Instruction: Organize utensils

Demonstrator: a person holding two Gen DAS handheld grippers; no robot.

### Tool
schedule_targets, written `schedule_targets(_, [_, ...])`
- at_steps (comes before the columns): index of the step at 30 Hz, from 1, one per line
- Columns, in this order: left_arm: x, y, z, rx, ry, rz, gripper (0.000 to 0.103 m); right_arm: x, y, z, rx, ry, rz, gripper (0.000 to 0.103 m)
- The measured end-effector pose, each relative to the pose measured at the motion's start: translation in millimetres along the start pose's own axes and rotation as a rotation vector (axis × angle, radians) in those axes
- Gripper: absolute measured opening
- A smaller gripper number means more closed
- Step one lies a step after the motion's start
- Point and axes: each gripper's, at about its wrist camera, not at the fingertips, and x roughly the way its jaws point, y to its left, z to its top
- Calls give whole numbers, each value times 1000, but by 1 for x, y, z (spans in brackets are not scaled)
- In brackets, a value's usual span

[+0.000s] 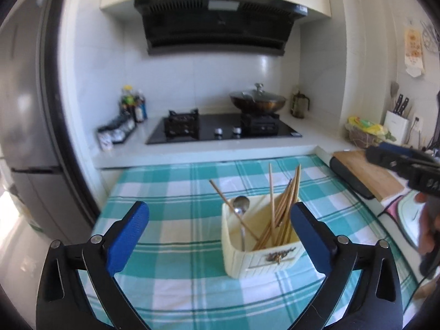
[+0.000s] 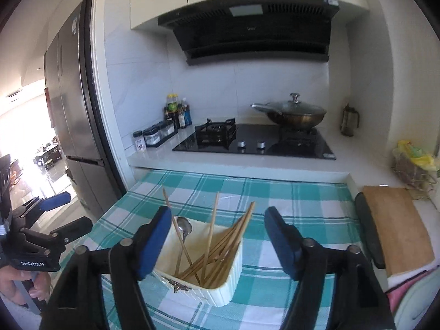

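1. The worktop (image 1: 170,297), under a teal checked cloth (image 1: 178,192), carries the holder (image 1: 258,258); every place below is given from that holder.
2. Beyond the holder stand the hob (image 1: 220,130) and a lidded wok (image 1: 258,101); to its right lies a wooden board (image 1: 365,173).
3. The holder is a cream ribbed tub, upright near the middle of the cloth. It looks rigid and possibly ceramic, so likely weighty and breakable. I would grip it by a side wall, not the rim corner.
4. The left gripper (image 1: 220,236) hovers on the near side of the holder, its jaws spread wide and holding nothing. One blue pad hides part of the holder's right edge in that view.
5. The right gripper (image 2: 218,244) hangs over the holder's near side, its jaws likewise spread and empty.
6. The chopsticks (image 1: 283,206) lean in a loose fan inside the holder, mostly to its right, and one slants off to the left. They look light, stiff, thin and smooth, so apt to slip or roll. Pinch them mid-shaft, above the rim.
7. The spoon (image 1: 241,206) stands bowl-up at the holder's left. It is metal, hard and slick, and is best taken at the neck just under the bowl.
8. All visible utensils sit in the holder already; sorting looks nearly done.
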Motion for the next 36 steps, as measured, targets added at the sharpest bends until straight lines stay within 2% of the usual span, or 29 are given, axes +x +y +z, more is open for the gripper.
schedule_targets(2, [-27,-8,-10,10,-13,95,103,-39,5,-10,-5,-45,-40,85])
schedule_targets(3, [-38,-13,-15,7,-4,159,103,-52,7,-16,-8,-55,-55,87])
schedule_targets(5, [-58,-21,-30,-11,1,235,103,-81,14,-36,-9,-70,-91,87])
schedule_targets(8, [-90,-28,-57,-75,-9,212,103,-113,25,-73,12,-57,-123,87])
schedule_targets(11, [-105,-30,-75,-148,74,130,103,-137,36,-101,7,-29,-129,87])
schedule_targets(13, [-114,-33,-80,-158,91,76,103,-146,45,-112,-10,-20,-140,87])
schedule_targets(17, [-130,-41,-82,-100,88,116,103,-162,53,-118,-10,-20,-138,87])
schedule_targets(23, [-149,-40,-76,-90,75,127,103,-171,70,-117,-40,-35,-138,87])
schedule_targets(36, [-157,-40,-78,-91,61,157,103,-179,85,-120,-47,-9,-131,87])
